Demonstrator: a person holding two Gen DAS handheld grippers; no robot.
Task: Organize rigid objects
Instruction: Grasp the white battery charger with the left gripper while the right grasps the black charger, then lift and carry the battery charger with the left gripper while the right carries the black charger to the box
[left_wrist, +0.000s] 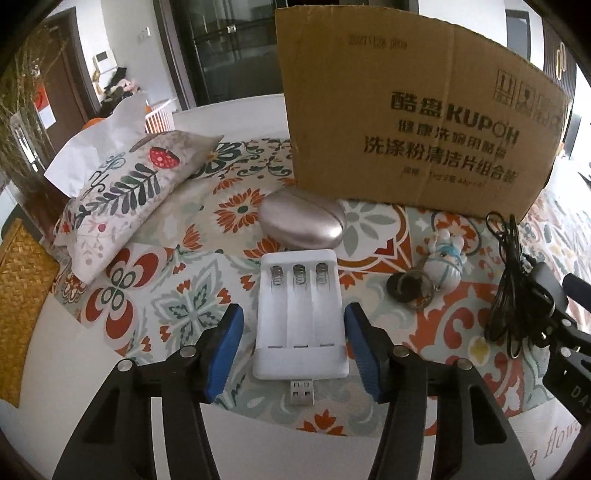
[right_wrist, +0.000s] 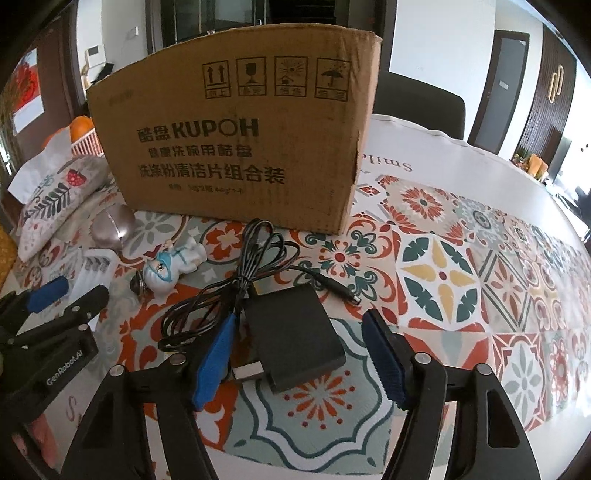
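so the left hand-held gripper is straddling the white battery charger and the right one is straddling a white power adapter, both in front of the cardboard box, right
Nearly: the power adapter is black, not white, as the right wrist view shows, with its black cable coiled beside it. The rest holds: the left hand-held gripper straddles the white battery charger, the right hand-held gripper straddles the adapter, and both lie before the cardboard box.

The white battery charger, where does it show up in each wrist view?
Left wrist: white battery charger at lower centre, between the left gripper's pads.
Right wrist: white battery charger at far left edge, partly hidden.
Shared landmark: cardboard box behind it.
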